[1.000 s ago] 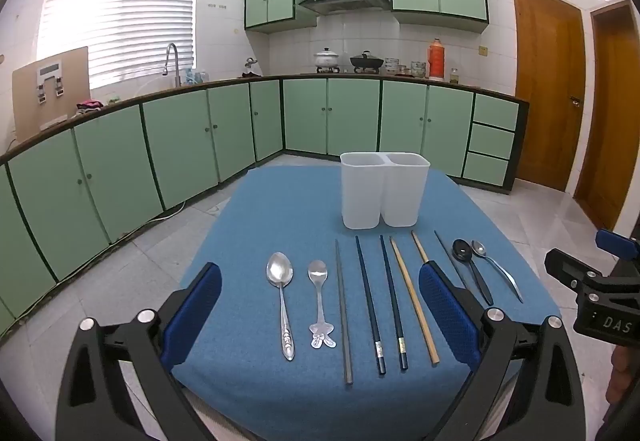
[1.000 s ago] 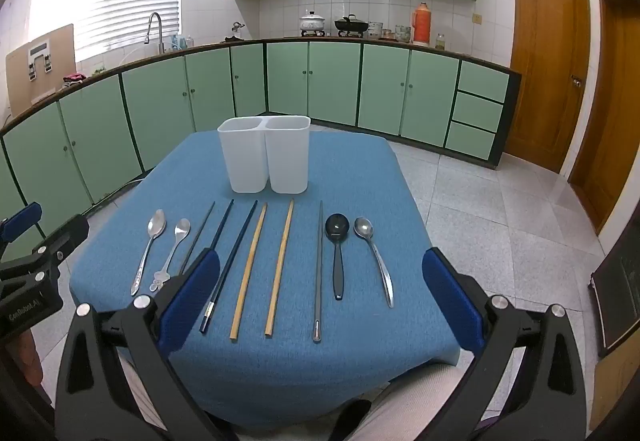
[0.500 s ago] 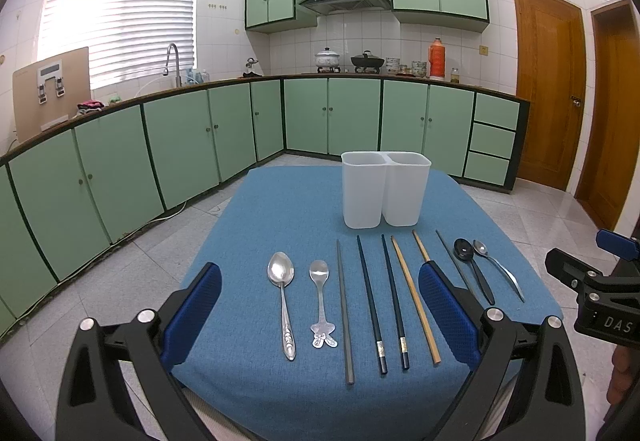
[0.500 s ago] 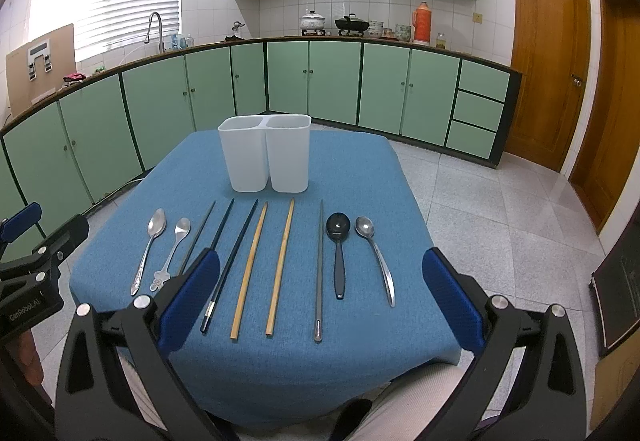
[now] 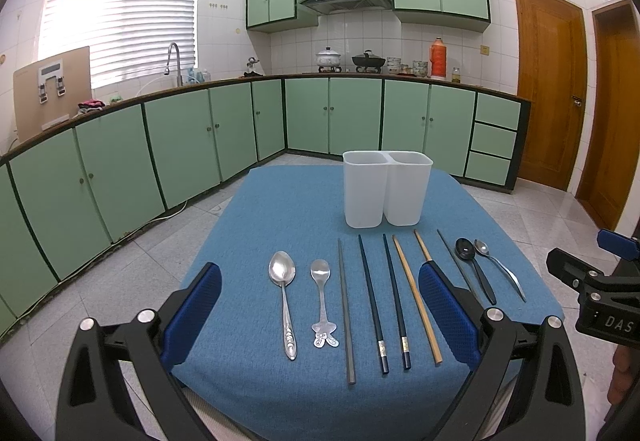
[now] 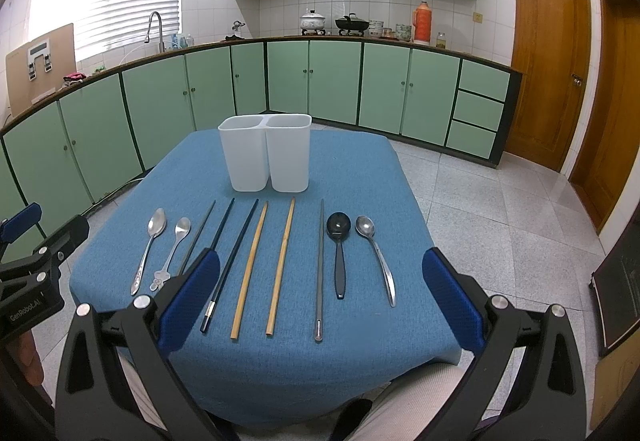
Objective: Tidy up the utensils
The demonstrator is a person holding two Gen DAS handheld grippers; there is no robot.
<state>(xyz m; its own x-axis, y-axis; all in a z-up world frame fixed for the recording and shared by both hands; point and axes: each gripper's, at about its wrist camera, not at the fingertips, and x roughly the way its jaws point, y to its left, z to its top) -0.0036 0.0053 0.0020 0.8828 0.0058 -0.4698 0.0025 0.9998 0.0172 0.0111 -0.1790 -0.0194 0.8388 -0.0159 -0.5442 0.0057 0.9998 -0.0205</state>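
You are holding both tongs, left gripper (image 5: 320,305) and right gripper (image 6: 320,297), apart and empty; the holder (image 6: 266,153) seemingly sits empty, with every spoon and chopstick awaiting sorting.

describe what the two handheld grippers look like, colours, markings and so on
Both are matte black plastic frames with triangular cut-outs and silver screw heads at the joints. Each finger carries a textured blue pad. The left gripper shows white "GenRobot.AI" lettering on its body in the right wrist view; the right gripper shows "DAS" in the left wrist view. No cables show. The person wears light ribbed trousers.
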